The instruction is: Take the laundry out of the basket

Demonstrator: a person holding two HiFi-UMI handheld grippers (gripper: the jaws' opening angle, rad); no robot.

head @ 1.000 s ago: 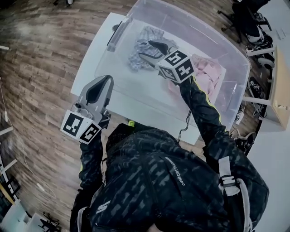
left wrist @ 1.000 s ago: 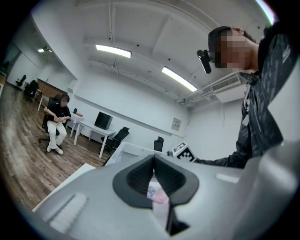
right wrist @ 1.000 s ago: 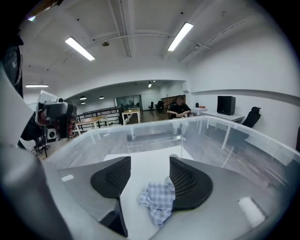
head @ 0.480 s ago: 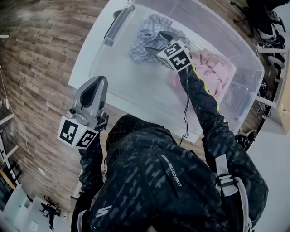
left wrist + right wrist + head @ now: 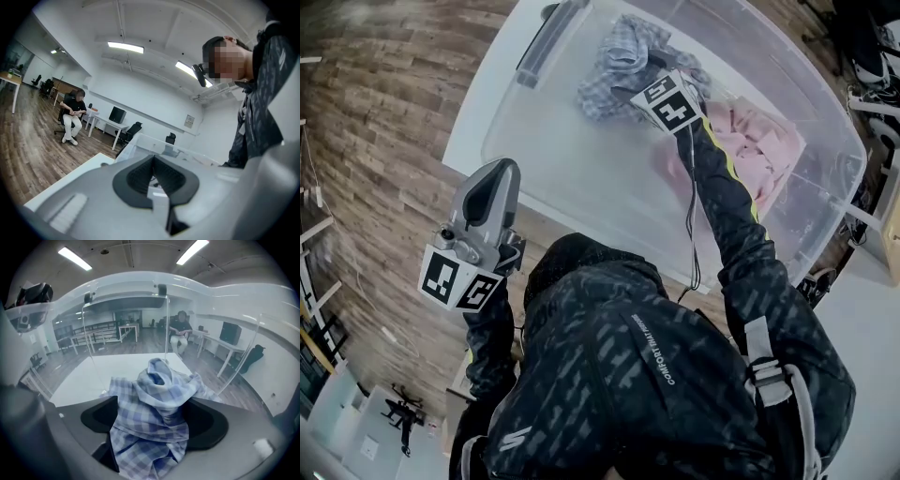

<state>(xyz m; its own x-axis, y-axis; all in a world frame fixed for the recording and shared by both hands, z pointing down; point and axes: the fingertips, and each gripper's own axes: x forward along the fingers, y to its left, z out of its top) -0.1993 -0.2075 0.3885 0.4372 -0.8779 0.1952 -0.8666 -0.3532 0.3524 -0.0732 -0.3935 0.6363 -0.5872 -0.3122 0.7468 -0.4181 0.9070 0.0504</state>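
Container: clear plastic bin (image 5: 567, 164) on a white table (image 5: 473, 112), filling the head view from 11 to 2 o'clock.
Laundry: blue-and-white checked cloth (image 5: 152, 399) bunched at the bin's 12 o'clock end; a pink garment (image 5: 764, 141) lies at 4 o'clock from it. Both are inside the bin.
Right gripper (image 5: 645, 75): inside the bin, jaws spread wide and just been opening, with the checked cloth heaped between them. The pads do not appear to press on it.
Left gripper (image 5: 153, 161): jaws pressed together on nothing, held outside the bin at its 8 o'clock.
Risk, thin catch: closing on the top fold alone could let the cloth slide free on lifting.
Risk, snag: trailing fabric may drag on the bin wall or catch the pink garment.
Risk, bin shift: nothing steadies the bin, so a hard pull could move it.
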